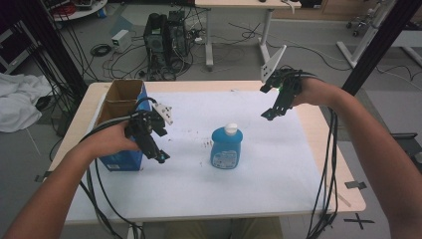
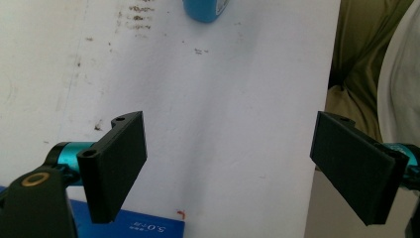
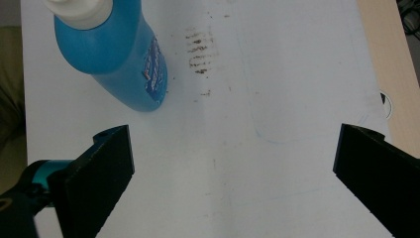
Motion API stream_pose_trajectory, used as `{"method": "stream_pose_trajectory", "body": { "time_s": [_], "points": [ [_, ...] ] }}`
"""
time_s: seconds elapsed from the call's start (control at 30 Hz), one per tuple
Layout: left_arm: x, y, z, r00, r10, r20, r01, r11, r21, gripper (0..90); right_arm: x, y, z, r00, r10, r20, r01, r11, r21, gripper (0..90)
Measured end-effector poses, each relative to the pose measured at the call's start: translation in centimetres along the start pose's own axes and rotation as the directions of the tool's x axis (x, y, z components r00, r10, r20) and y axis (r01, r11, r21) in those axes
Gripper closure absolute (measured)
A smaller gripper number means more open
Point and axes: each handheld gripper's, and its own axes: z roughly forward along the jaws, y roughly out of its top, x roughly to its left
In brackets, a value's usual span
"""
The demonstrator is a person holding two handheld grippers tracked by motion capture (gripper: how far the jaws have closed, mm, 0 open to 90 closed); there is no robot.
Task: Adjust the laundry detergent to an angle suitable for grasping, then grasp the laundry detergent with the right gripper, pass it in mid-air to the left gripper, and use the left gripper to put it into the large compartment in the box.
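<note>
Standing upright at mid-sheet point(image 1: 259, 164): blue bottle point(image 1: 226, 148), white cap on top, untouched. Hovering left of bottle, just beside the box point(image 1: 121, 107): left gripper point(image 1: 160, 157), jaws gaping wide, gripping nothing. Hovering right of bottle and beyond it, well apart: right gripper point(image 1: 269, 115), jaws likewise spread, gripping nothing. Showing near bottle's base on the sheet: dark smudges point(image 3: 199, 49).

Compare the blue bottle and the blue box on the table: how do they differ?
The blue bottle stands closed with a white cap; the blue box is open at the top, brown inside. The bottle is rounded, the box square-cornered and larger. The bottle stands mid-table, apart from both grippers; the box sits at the left edge, behind the left gripper. Both are blue and upright.
</note>
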Motion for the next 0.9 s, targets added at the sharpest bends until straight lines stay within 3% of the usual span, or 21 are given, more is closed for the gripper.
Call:
{"method": "stream_pose_trajectory", "body": {
  "time_s": [0.03,0.07,0.23,0.33,0.53,0.7,0.8,0.83,0.9],
  "points": [
    [0.2,0.1,-0.1,0.9997,0.026,-0.004,-0.026,0.9996,0.009,14.5,0.0,-0.1,0.0,1.0,0.001,0.003,-0.001,1.0,-0.002,1.2],
    [0.0,0.1,0.1,1.0,0.0,0.001,0.0,0.9999,-0.017,14.4,0.0,-0.1,-0.1,1.0,0.0,0.002,0.0,1.0,0.004,1.2],
    [0.1,0.2,0.1,0.9999,0.015,0.002,-0.015,0.9996,-0.024,14.5,0.0,-0.4,-0.3,1.0,0.001,-0.001,-0.001,1.0,0.002,1.2],
    [0.2,0.2,0.2,1.0,0.0,0.006,0.001,0.9991,-0.043,14.5,0.0,-0.5,-0.3,1.0,0.003,-0.001,-0.003,1.0,0.0,1.2],
    [0.2,0.3,0.1,0.9997,0.021,0.008,-0.021,0.9995,-0.025,14.4,0.1,-0.5,-0.4,0.9999,0.01,-0.002,-0.01,1.0,0.005,1.2],
    [0.0,0.1,0.1,1.0,-0.009,0.0,0.009,0.9988,-0.048,14.4,0.3,-0.5,-0.6,1.0,0.002,0.0,-0.002,1.0,0.002,1.2],
    [0.0,0.0,0.1,1.0,-0.005,0.001,0.005,0.9988,-0.05,14.5,0.5,-0.6,-0.6,1.0,0.008,0.005,-0.008,1.0,0.0,1.2],
    [0.1,-0.1,0.0,0.9999,0.012,0.001,-0.012,0.9994,-0.034,14.4,0.7,-0.7,-0.6,1.0,0.007,0.003,-0.007,1.0,-0.006,1.2],
    [0.1,-0.2,0.1,1.0,-0.001,-0.003,0.001,0.9991,-0.042,14.5,0.9,-0.8,-0.7,1.0,0.007,0.004,-0.007,1.0,-0.006,1.2]
  ]
}}
